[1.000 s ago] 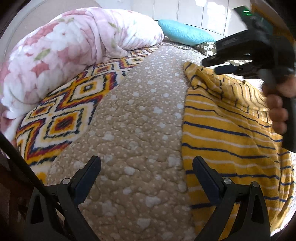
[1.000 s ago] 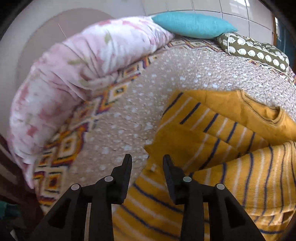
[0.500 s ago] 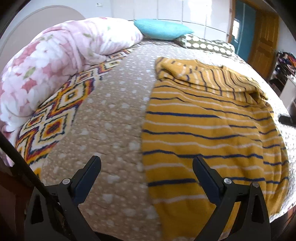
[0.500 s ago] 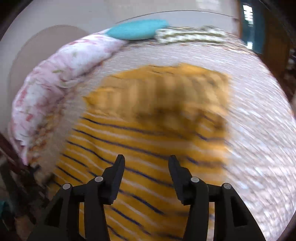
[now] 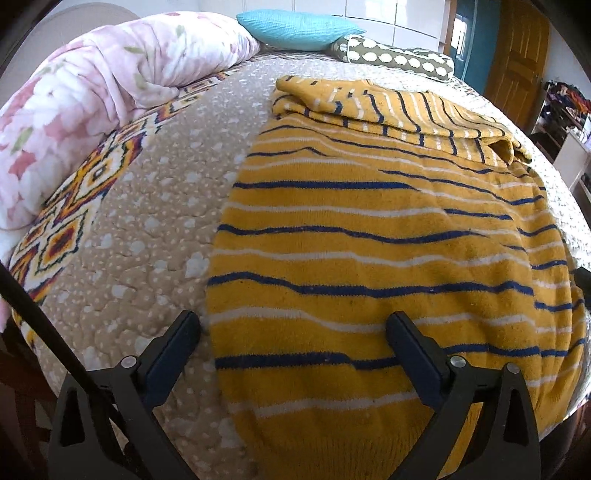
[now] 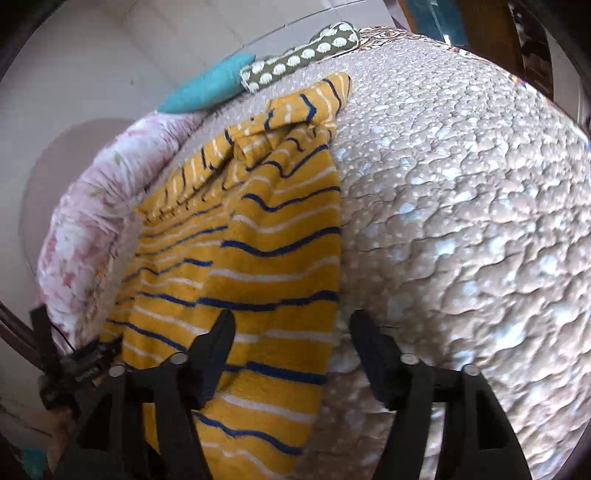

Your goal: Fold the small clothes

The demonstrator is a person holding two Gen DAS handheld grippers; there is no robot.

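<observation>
A yellow sweater with blue and white stripes lies flat on the beige quilted bed, its sleeves folded across its far end. My left gripper is open and empty, hovering over the sweater's near left corner. My right gripper is open and empty over the sweater's near right edge. The left gripper shows at the lower left of the right wrist view.
A pink floral duvet lies rolled along the bed's left side over a patterned blanket. A teal pillow and an olive dotted bolster lie at the far end. A wooden door stands far right.
Both grippers pulled back from the sweater's far sleeve end to its near hem. The right gripper swung right and opened wider. The sleeves now lie folded across the top.
</observation>
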